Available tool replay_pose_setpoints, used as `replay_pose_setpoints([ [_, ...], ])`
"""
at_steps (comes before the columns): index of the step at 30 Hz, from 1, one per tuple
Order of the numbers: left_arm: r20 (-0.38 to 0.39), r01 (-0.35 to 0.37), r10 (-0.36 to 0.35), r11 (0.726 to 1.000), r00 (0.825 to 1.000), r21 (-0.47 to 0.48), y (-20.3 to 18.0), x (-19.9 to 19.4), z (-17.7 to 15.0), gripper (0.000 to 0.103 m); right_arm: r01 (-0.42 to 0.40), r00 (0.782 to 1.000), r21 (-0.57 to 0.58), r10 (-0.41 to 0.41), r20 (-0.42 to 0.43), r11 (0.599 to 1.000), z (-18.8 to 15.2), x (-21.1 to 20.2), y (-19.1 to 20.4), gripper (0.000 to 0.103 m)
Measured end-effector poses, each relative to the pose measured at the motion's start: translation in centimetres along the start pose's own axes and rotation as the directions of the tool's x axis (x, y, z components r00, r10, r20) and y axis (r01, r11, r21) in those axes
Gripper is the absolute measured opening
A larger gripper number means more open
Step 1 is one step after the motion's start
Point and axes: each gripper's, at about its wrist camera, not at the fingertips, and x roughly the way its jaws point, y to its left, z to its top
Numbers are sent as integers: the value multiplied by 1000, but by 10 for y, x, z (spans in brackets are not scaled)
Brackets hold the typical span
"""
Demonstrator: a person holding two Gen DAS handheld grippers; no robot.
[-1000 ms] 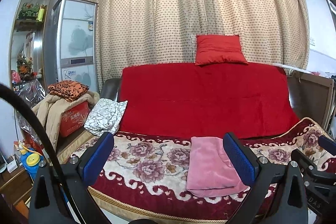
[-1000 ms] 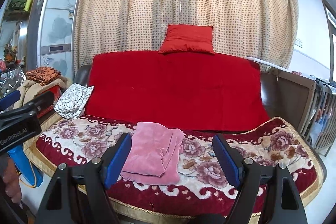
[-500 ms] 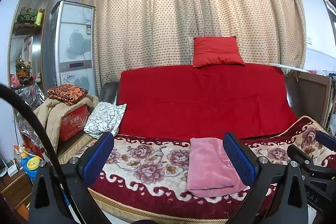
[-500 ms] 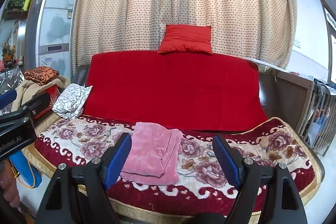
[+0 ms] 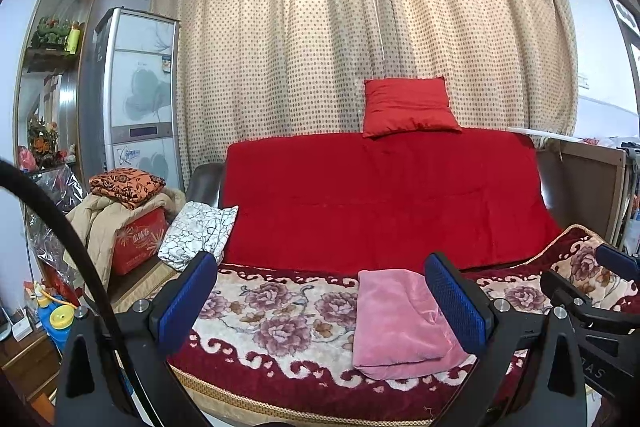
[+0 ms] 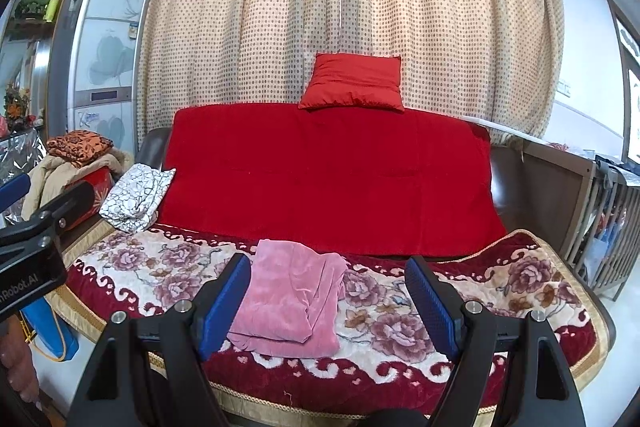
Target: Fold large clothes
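Observation:
A pink garment point(image 5: 394, 321) point(image 6: 290, 301) lies folded into a small bundle on the floral blanket point(image 5: 276, 323) point(image 6: 460, 303) that covers the sofa seat. My left gripper point(image 5: 320, 299) hangs in front of the sofa, open, nothing between its blue pads; the garment shows behind its right finger. My right gripper point(image 6: 328, 301) is also open and empty, held short of the seat edge, with the garment seen beyond its left finger. Each gripper appears at the edge of the other's view.
A red throw point(image 5: 384, 199) drapes the sofa back with a red cushion point(image 5: 408, 107) on top. A white patterned cloth point(image 5: 198, 229) lies at the left armrest. Piled clothes and a red box point(image 5: 132, 243) stand left, a wooden cot point(image 6: 588, 211) right.
The left view has tilted up very slightly, so the sofa sits a touch lower in it. The garment and both grippers' jaws are unchanged.

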Motion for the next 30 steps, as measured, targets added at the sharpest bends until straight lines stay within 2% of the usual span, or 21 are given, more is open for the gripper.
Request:
replay_pose_setpoints([
  [30,23,40,-41,999,999,29,-8,-10,2,103,4,1000,12,-4,21,1000,3,-7,3,82],
])
